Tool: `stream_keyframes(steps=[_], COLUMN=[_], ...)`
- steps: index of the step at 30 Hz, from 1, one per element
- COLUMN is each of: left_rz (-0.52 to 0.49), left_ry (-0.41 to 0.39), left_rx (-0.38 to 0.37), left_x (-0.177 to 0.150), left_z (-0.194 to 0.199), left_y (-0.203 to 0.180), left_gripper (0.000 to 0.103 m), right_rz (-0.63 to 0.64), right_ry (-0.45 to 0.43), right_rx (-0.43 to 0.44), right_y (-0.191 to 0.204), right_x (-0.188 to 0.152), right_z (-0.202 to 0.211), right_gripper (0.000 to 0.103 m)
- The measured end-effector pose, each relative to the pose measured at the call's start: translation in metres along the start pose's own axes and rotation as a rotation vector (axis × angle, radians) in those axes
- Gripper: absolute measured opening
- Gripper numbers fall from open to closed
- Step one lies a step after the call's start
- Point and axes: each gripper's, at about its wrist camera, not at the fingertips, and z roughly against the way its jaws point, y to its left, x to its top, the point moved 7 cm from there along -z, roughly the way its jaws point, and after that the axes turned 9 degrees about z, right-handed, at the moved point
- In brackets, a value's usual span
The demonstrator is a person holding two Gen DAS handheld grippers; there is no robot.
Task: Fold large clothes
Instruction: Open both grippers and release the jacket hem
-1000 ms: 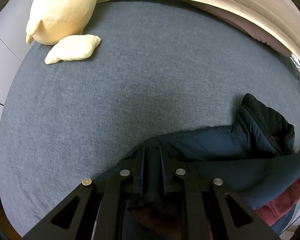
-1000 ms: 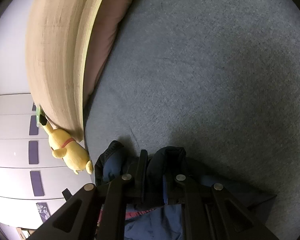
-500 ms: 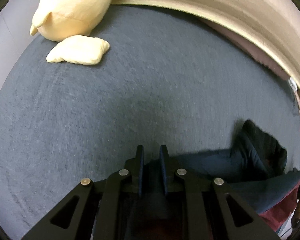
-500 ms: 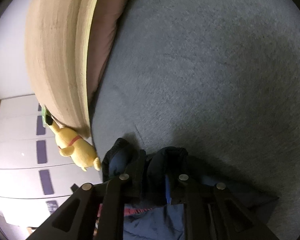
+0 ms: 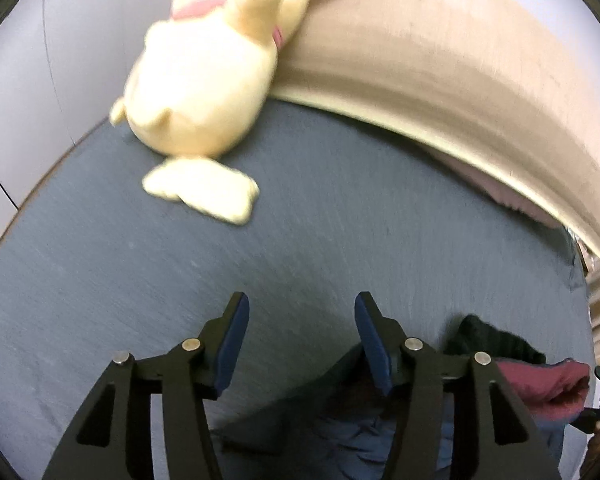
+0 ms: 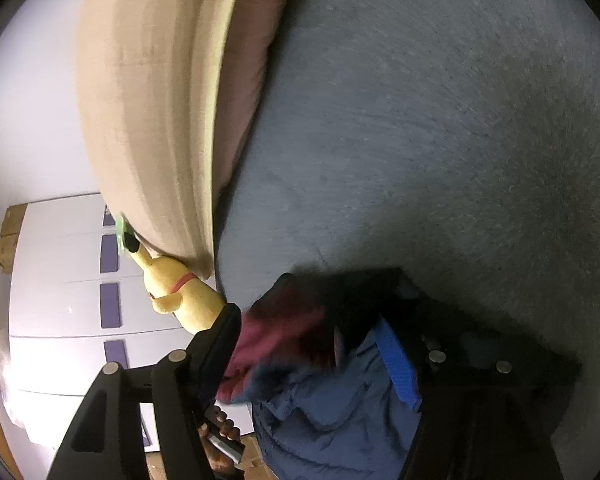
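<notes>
A navy padded jacket [image 5: 340,432] with a maroon lining [image 5: 540,384] and a black knit collar [image 5: 496,340] lies bunched on the grey bed cover [image 5: 320,240]. My left gripper [image 5: 302,312] is open and empty, its blue pads above the jacket's near edge. In the right wrist view the same jacket [image 6: 340,408] lies below my right gripper [image 6: 308,320], which is open and empty, with the maroon lining [image 6: 276,336] and black collar [image 6: 340,292] between its fingers.
A yellow plush toy [image 5: 204,80] lies at the bed's far left, also seen in the right wrist view [image 6: 180,296]. A beige headboard [image 5: 440,60] and a pink pillow [image 6: 256,68] run along the bed's end. White wardrobes [image 6: 60,280] stand beyond.
Both grippers were shut on the jacket and have opened, letting it drop on the bed. Both have lifted and tilted up; the left view now shows more of the plush toy and headboard.
</notes>
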Motion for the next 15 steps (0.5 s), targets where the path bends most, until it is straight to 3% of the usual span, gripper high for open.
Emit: stream_keyframes(steps=[4,7,9,13,15], left_rz=[-0.011,-0.052,-0.111,-0.230,-0.296], left_ry=[-0.060,-0.060,-0.035,0.033,0.057], left_rx=[0.007,-0.016,-0.030,-0.011,-0.024], left_x=[0.011,0.005,-0.006,-0.034,-0.045], left_z=[0.019,0.028,0.027,0.001,-0.009], left_y=[-0.002,-0.004,-0.006,-0.013,-0.023], left_gripper=[0.059,0.064,0.069,0.071,0.071], right_rz=[0.037,0.135,0.220,0.464,0.545], right_ry=[-0.023,-0.042,-0.060,-0.094,-0.078], right_rx=[0.018,-0.031,-0.111,-0.437,-0.479], right_y=[0.021,0.040,0.046,0.029,0.024], right_x=[0.000,-0.001,-0.004,-0.012,-0.016], right_z=[0.015,0.027,0.030,0.020,0.010], right_gripper=[0.071,0.072,0.074,0.075,0.075])
